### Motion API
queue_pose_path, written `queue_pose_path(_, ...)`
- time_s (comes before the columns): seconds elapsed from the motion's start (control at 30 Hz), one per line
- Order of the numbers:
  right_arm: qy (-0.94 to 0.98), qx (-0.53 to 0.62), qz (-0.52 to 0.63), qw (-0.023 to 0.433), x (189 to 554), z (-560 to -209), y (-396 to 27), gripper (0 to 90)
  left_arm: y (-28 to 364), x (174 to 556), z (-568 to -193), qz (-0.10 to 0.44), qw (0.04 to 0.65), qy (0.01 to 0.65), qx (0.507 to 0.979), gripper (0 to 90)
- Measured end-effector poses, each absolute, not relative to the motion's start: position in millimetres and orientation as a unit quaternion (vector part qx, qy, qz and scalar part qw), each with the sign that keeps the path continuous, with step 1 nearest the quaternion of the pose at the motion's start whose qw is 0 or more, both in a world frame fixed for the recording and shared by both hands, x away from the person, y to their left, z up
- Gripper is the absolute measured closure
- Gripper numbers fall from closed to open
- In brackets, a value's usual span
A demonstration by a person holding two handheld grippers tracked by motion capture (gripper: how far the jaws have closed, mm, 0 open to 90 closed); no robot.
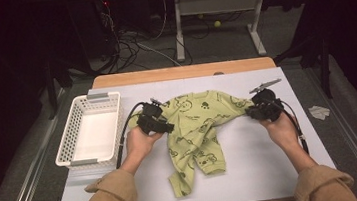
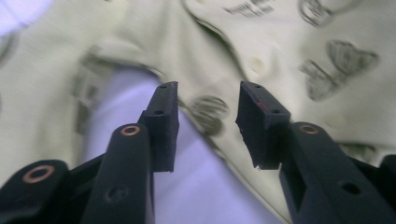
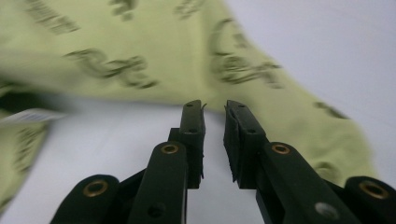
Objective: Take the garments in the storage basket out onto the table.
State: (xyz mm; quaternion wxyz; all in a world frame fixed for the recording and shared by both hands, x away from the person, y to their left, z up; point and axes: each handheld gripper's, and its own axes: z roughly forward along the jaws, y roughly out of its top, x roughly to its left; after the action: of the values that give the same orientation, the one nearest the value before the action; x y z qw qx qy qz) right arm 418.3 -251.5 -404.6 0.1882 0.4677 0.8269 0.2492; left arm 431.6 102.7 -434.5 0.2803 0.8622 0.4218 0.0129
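A light green child's garment (image 1: 194, 124) with dark animal prints lies crumpled in the middle of the pale mat (image 1: 263, 162). My left gripper (image 1: 169, 128) sits at the garment's left edge. In the left gripper view its jaws (image 2: 208, 95) stand well apart above the printed cloth (image 2: 280, 37), with nothing between the pads. My right gripper (image 1: 249, 113) is at the garment's right sleeve. In the right gripper view its jaws (image 3: 215, 106) leave a narrow gap just short of the green cloth (image 3: 140, 46), gripping nothing. A white label (image 3: 28, 116) sticks out at the left.
A white slatted basket (image 1: 70, 137), with nothing in it, stands on the left of the mat. The wooden table edge (image 1: 183, 72) runs along the back. A scrap of paper (image 1: 319, 112) lies on the floor at the right. Cables (image 1: 125, 45) and a white frame (image 1: 217, 6) are beyond the table.
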Motion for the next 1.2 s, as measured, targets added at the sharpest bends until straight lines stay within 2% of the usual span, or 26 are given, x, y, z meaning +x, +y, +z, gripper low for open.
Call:
queue_pose_path(0.23, 0.854, 0.434, 0.255, 0.130, 400, -429, -220, 78.0, 99, 417, -440, 0.021, 0.277, 0.410, 0.869, 52.4)
queue_pose_path(0.53, 0.870, 0.406, 0.260, 0.100, 390, -442, -185, 75.0, 90, 419, -453, 0.031, 0.253, 0.410, 0.876, 53.4)
queue_pose_path(0.6, 0.874, 0.399, 0.261, 0.096, 388, -443, -178, 73.4, 89, 418, -453, 0.045, 0.244, 0.403, 0.881, 60.0)
queue_pose_path(0.8, 0.883, 0.390, 0.242, 0.096, 389, -450, -159, 69.5, 91, 421, -453, 0.044, 0.245, 0.406, 0.880, 72.7)
queue_pose_path(0.97, 0.886, 0.381, 0.242, 0.107, 391, -451, -155, 74.7, 92, 424, -453, 0.038, 0.250, 0.403, 0.880, 81.9)
queue_pose_path(1.07, 0.890, 0.373, 0.241, 0.105, 390, -451, -155, 84.2, 95, 426, -454, 0.028, 0.262, 0.406, 0.875, 82.8)
queue_pose_path(1.2, 0.895, 0.361, 0.237, 0.112, 388, -449, -153, 88.9, 96, 429, -452, 0.025, 0.272, 0.406, 0.872, 83.1)
